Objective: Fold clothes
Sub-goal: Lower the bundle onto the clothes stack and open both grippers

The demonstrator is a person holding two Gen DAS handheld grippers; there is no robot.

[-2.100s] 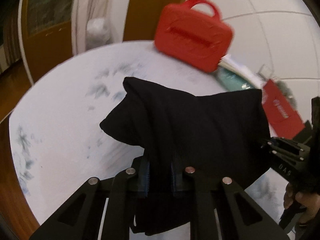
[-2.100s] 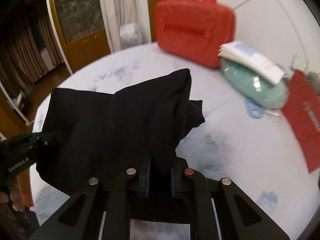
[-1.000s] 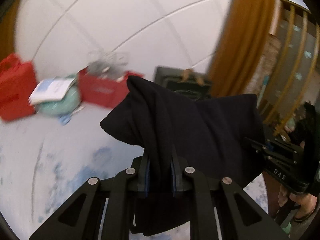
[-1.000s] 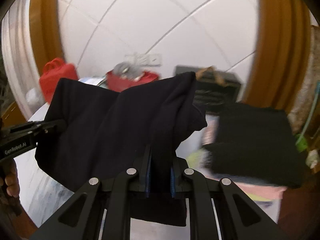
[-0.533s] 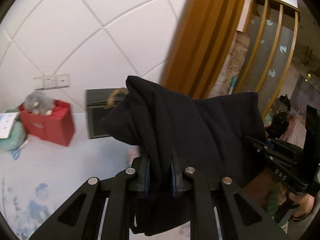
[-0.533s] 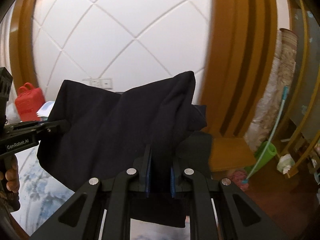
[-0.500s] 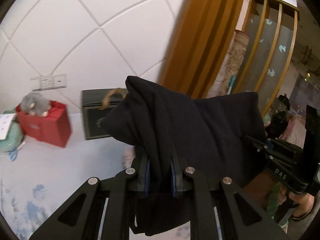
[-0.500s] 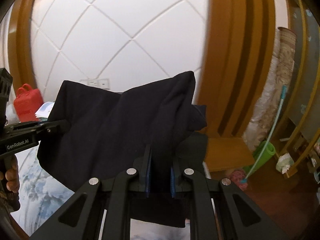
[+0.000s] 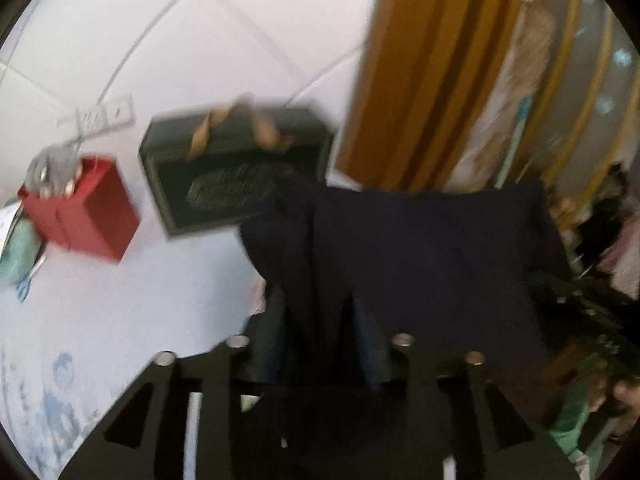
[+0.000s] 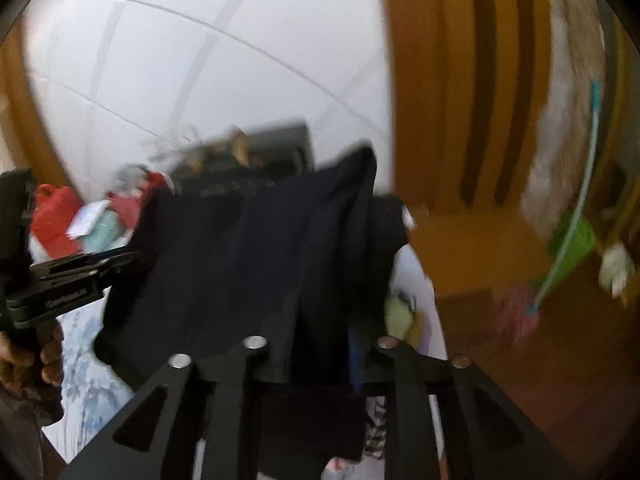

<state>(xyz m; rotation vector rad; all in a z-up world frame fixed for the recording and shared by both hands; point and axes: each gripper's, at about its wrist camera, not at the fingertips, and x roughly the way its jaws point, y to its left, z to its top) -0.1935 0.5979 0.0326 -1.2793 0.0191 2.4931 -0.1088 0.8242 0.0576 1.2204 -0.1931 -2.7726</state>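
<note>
A folded black garment [image 9: 432, 256] hangs in the air between both grippers, above the white table [image 9: 120, 312]. My left gripper [image 9: 320, 320] is shut on its left end. My right gripper [image 10: 320, 344] is shut on its right end; the garment [image 10: 248, 256] spreads leftward to the left gripper's body [image 10: 68, 280], held in a hand. Both views are motion-blurred. Other clothes, light and patterned [image 10: 396, 312], show below the garment at the table's right edge.
A dark green gift box [image 9: 236, 168] and a red paper bag [image 9: 88, 208] stand at the back of the table by the white tiled wall. A red case [image 10: 52, 216] and teal pouch [image 10: 100, 232] sit far left. Wooden panelling [image 10: 460, 80] and a green mop [image 10: 568, 240] stand right.
Both grippers, still holding the garment, have swung back left and tipped down a little; the gift box and red bag have come back toward mid-view. The views are now blurred.
</note>
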